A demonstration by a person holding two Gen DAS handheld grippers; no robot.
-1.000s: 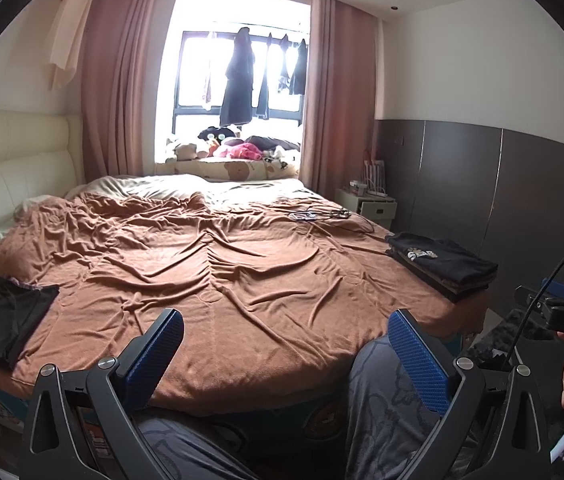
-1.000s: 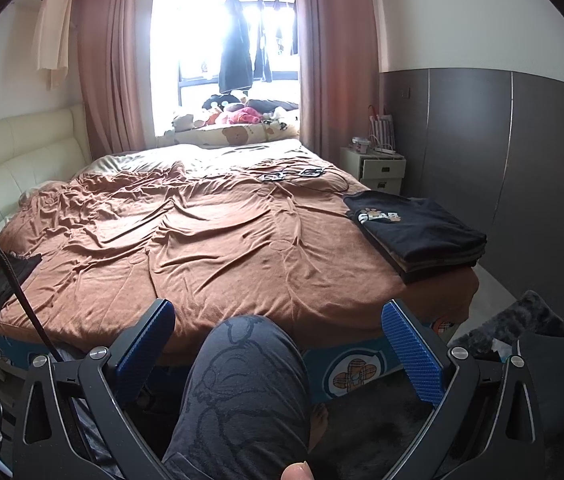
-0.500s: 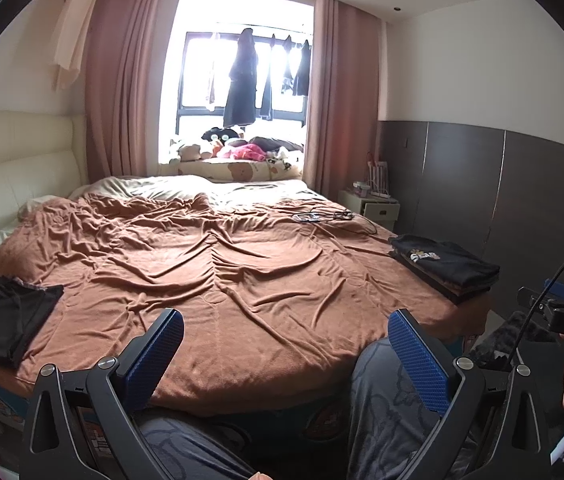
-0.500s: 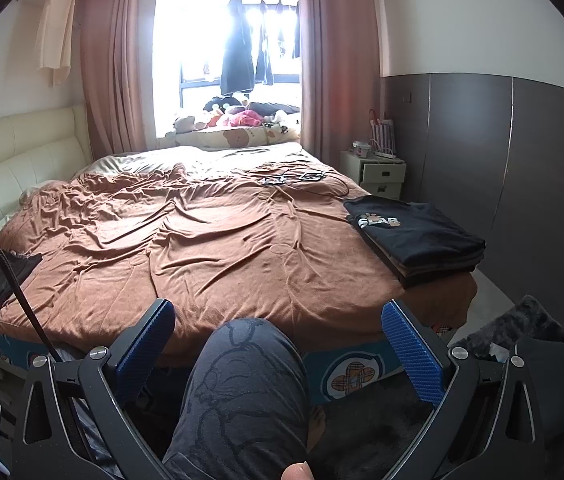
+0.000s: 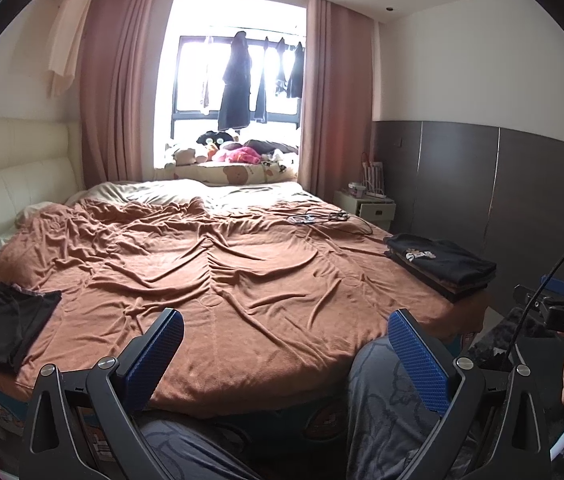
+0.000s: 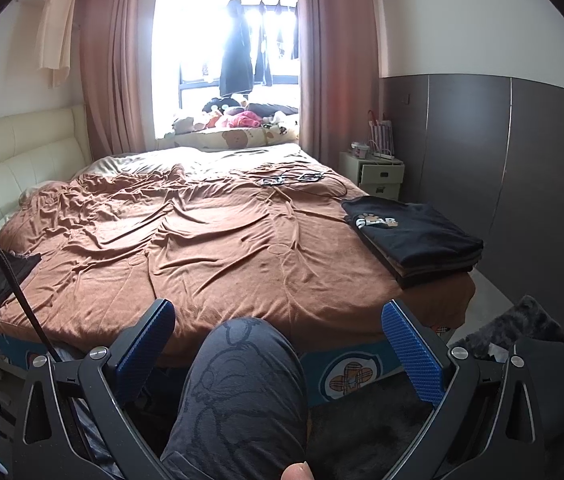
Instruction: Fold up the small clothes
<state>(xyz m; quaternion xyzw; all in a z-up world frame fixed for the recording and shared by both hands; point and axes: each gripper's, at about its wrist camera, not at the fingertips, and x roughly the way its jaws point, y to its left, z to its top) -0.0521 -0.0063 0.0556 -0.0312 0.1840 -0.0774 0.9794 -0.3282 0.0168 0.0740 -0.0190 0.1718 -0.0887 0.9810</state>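
both hand-held grippers, left (image 5: 285,354) and right (image 6: 278,342), spread wide and empty. the limp black garment (image 5: 6,328) lies at the brown-blanketed bed (image 5: 218,280)'s left corner (light, floppy): pinch a hem corner, i'd say.

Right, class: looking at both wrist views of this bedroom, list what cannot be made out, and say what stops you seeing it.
- Folded stack: the number of garments is too small to count in either view.
- Dark garment: unclear whether it is folded; in the right wrist view a cable crosses it.
- Items on the blanket: too small to identify.
- Window: overexposed in the right wrist view.
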